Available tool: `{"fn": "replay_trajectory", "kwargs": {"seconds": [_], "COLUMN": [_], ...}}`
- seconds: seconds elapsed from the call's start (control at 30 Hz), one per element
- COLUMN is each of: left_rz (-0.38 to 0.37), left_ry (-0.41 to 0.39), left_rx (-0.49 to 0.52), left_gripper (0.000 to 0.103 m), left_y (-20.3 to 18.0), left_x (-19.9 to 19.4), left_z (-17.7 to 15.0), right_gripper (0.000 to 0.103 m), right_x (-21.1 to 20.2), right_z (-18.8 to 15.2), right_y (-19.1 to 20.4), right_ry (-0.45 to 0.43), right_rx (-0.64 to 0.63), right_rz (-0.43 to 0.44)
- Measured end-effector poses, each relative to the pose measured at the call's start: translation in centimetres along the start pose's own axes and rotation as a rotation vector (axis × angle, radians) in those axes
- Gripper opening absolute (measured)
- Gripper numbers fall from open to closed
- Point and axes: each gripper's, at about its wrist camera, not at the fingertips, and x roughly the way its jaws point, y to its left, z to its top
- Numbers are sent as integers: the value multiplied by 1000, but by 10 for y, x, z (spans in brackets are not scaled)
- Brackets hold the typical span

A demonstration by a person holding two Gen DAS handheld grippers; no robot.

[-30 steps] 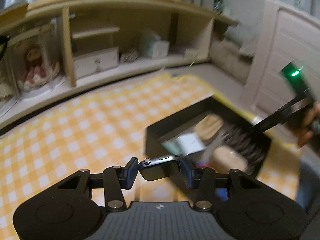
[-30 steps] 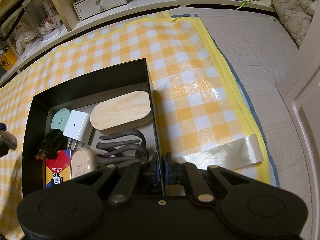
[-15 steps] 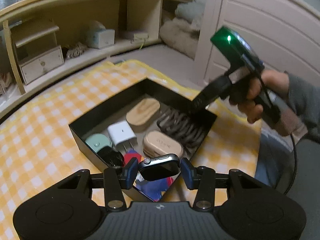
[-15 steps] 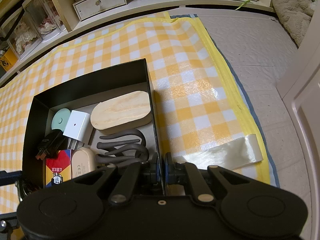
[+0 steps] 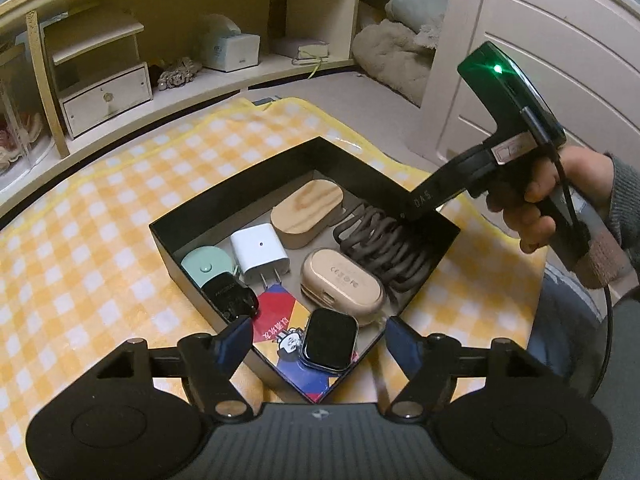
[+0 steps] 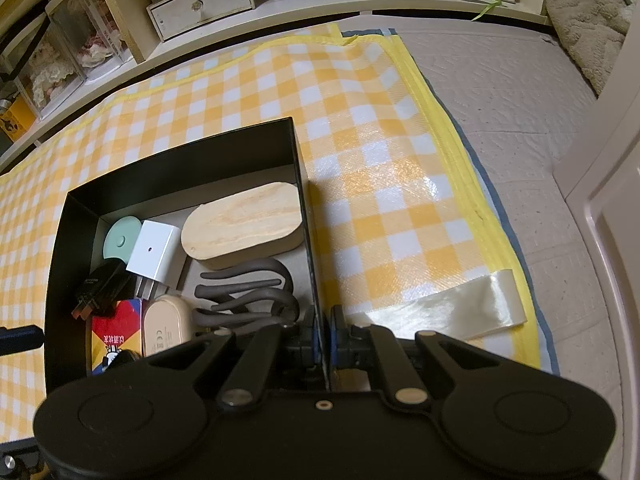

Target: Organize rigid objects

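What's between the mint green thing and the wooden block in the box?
The white plug, seen in both views.

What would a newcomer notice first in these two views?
The black box on the yellow checked mat, packed with small gadgets. A smartwatch lies in its near corner on a colourful card box, between the left gripper's jaws, which have just been opening. The right gripper is clamped on the box's right wall.

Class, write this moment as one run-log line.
left gripper: jaws just opened, smartwatch released on card box | right gripper: shut on black box wall | next: probably withdraw left
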Motion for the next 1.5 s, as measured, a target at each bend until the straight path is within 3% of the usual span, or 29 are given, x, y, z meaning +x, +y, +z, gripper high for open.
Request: {"fn": "replay_trajectory", "kwargs": {"seconds": [0.43, 0.67, 0.73, 1.13, 1.5], "left_rz": [-7, -8, -4, 11, 13], "left_ry": [21, 13, 8, 18, -23], "left_rx": [-37, -66, -74, -157, -222], "left_gripper": [75, 100, 103, 103, 103], "left_y": [-2, -3, -3, 2, 6], "left_x": [-1, -4, -5, -11, -28], "left_z": [1, 3, 3, 0, 0], "right_gripper": [6, 6, 6, 6, 9], "right_x": [0, 0, 0, 0, -13], "right_z": [2, 1, 1, 1, 1], "right_y": [-1, -1, -1, 0, -2], "right_ry": [0, 0, 0, 0, -32], "right_rx": [-1, -1, -1, -1, 7], "right_rz": [-1, -1, -1, -2, -13]}}
